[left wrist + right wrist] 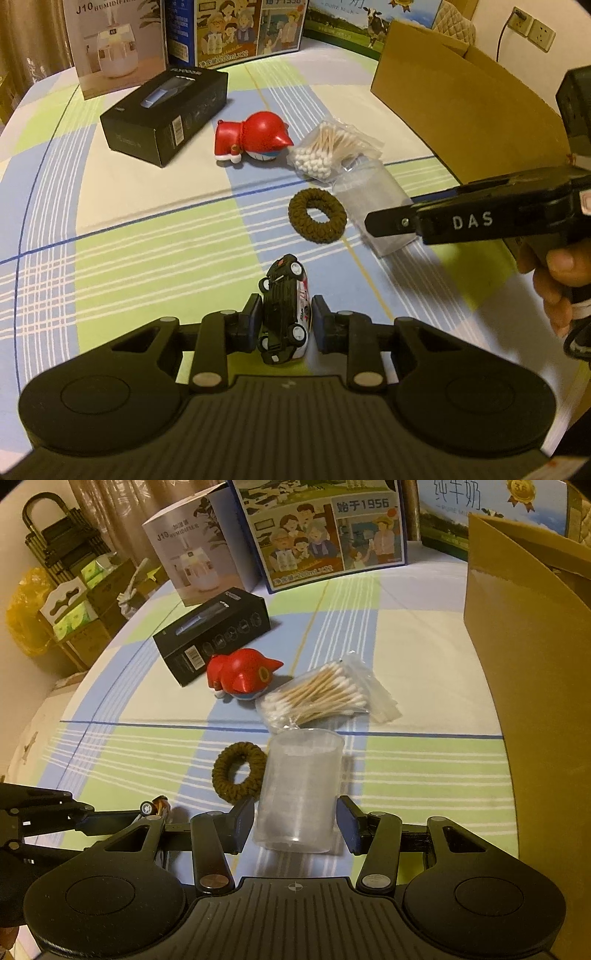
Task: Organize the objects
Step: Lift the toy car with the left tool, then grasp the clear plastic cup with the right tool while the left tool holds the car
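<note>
Black left gripper (284, 323) brackets a black-and-white toy car (286, 310) on its side, left pad touching, left of the clear plastic cup (299, 794); right gripper (295, 825) straddles that cup, pads apart, contact unclear.

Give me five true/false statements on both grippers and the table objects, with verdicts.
1. The left gripper straddles a toy car lying on its side. True.
2. The right gripper is shut on the hair tie. False: it is open around the clear plastic cup; the tie lies beside the cup.
3. The cotton swabs are in a clear bag. True.
4. The red figurine stands on the black box. False: it lies on the tablecloth beside it.
5. The cardboard box is at the right gripper's right. True.
</note>
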`<move>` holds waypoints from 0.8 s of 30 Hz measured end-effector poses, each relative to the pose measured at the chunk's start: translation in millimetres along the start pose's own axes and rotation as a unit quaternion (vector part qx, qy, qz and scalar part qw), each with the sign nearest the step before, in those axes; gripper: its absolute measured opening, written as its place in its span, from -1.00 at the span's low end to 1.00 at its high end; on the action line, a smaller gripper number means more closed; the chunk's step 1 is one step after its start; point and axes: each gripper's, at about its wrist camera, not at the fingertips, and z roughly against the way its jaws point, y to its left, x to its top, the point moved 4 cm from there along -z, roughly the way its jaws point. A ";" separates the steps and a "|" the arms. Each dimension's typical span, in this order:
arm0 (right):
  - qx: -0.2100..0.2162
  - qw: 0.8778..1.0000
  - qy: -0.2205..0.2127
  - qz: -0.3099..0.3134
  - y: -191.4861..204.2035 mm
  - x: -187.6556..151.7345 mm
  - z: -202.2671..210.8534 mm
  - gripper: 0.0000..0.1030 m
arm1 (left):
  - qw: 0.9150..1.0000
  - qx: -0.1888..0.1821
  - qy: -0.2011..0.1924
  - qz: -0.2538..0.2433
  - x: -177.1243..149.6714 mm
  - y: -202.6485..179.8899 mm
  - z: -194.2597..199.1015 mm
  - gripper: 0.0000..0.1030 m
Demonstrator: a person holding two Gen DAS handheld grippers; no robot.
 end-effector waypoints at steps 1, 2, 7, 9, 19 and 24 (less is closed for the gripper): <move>-0.001 1.000 -0.001 0.003 1.4 -0.1 -0.6 -0.08 | 1.000 0.000 -0.001 0.001 0.6 -0.1 0.7 -0.55; -0.002 1.000 -0.001 0.006 2.7 -0.6 -1.6 -0.04 | 1.000 0.001 -0.002 0.001 1.0 -0.1 1.3 -0.55; -0.026 0.999 0.003 0.042 10.1 -2.6 -11.6 0.06 | 1.000 0.003 -0.003 0.003 2.3 1.0 1.0 -0.55; -0.046 0.996 -0.001 0.072 14.1 -3.4 -15.2 0.06 | 1.000 0.004 -0.004 0.004 2.7 2.0 0.6 -0.55; -0.069 0.996 0.015 0.063 6.8 1.5 -17.1 -0.06 | 1.000 0.001 -0.008 0.004 4.5 1.5 3.8 -0.55; -0.051 0.998 0.011 0.026 0.3 7.4 -1.6 -0.06 | 1.000 0.000 -0.013 0.003 6.8 -0.7 8.5 -0.55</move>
